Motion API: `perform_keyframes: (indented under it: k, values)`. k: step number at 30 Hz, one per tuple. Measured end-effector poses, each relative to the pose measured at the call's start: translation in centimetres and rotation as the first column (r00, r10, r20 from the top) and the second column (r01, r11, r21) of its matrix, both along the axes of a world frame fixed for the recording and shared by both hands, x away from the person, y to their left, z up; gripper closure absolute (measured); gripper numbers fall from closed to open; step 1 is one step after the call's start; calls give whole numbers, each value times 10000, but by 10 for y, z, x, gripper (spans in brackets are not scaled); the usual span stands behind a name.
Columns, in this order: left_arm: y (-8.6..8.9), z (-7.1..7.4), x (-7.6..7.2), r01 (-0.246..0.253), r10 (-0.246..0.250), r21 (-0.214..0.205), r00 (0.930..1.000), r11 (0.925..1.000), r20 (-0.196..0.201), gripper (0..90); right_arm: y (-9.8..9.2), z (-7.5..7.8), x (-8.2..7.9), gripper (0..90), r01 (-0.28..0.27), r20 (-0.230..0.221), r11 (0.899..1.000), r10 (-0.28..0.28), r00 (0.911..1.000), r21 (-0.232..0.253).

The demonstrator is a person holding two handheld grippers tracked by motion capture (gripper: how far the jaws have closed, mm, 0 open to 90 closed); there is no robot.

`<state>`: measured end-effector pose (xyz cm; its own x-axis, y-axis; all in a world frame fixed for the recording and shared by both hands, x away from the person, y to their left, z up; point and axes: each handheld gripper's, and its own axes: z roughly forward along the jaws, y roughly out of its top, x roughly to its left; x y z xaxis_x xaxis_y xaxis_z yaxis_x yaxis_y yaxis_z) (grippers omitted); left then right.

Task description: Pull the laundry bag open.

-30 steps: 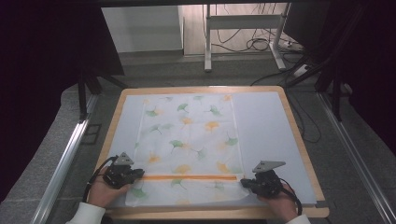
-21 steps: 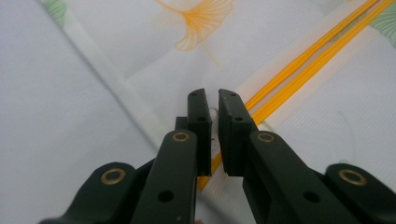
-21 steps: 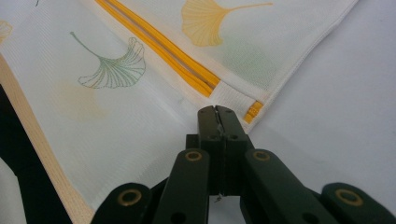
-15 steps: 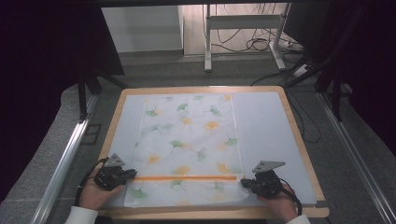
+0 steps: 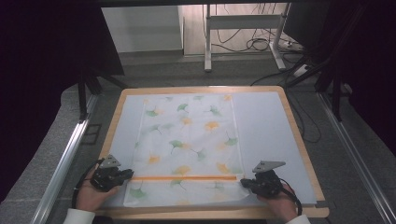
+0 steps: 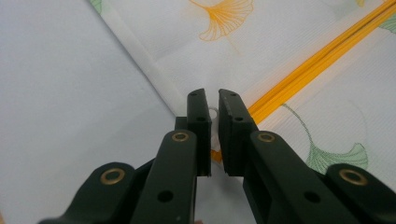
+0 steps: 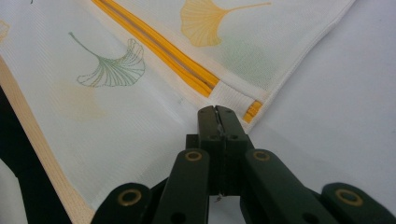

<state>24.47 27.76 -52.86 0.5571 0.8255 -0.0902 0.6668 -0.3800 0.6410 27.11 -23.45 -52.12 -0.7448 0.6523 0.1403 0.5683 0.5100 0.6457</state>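
We see the leaf-print mesh bag flat on the table. Right gripper jaws pressed together at the bag's zipper end; left gripper jaws slightly apart over the other end.

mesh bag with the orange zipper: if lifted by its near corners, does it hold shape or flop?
Probably flops: the mesh bag lies flat and thin like fabric. Likely light, since its weave looks sheer. The orange zipper may stiffen that line slightly, so it could sag either side.
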Motion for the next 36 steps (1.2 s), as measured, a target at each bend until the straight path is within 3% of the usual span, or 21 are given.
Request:
perform_keyframes:
  k: [8,12,16,20,21,22,24,26,27,29,30,32,33,36]
  values:
    - [-1,-3,4,47,-53,-419,9999,9991,-140,842,-1,0,0,895,4,3,10000,-4,10000,68]
    - [-5,-2,2,38,-32,-373,9999,9993,149,810,0,0,0,895,-33,46,10000,32,10000,9]
    - [-11,5,3,-158,208,-659,9970,9977,750,641,1,6,0,894,-36,384,9997,27,9993,249]
    - [-17,8,6,-161,231,-650,9939,9978,1078,554,1,10,1,887,-59,772,9988,22,9970,481]
    - [-19,8,6,-159,230,-631,9933,9979,1131,554,1,11,2,856,-55,914,9983,1,9958,584]
    - [-21,10,8,-208,291,-671,9916,9975,1262,534,2,12,5,767,-58,1103,9971,-26,9939,757]
    - [-23,12,12,-306,403,-745,9903,9968,1330,526,1,14,12,677,107,1143,9959,-210,9932,899]
    - [-24,13,18,-487,599,-825,9884,9954,1397,518,-1,15,22,561,570,1180,9931,-690,9906,1024]
    - [-24,13,18,-487,599,-825,9884,9954,1397,512,-1,15,22,561,570,1180,9931,-690,9906,1024]
    - [-24,14,25,-612,743,-966,9875,9934,1387,500,-7,17,38,473,1293,1316,9856,-1433,9809,1091]
    - [-23,14,29,-698,834,-1017,9872,9924,1363,500,-7,17,38,473,1293,1316,9856,-1433,9809,1091]
    - [-22,13,39,-854,989,-1087,9872,9904,1255,490,-12,18,49,445,1718,1458,9793,-1864,9716,1067]
    - [-22,12,43,-899,1033,-1118,9874,9897,1202,490,-18,18,61,437,2045,1602,9728,-2202,9622,1090]
    - [-21,9,55,-976,1086,-957,9872,9906,1172,489,-23,17,70,432,2277,1751,9686,-2423,9543,994]
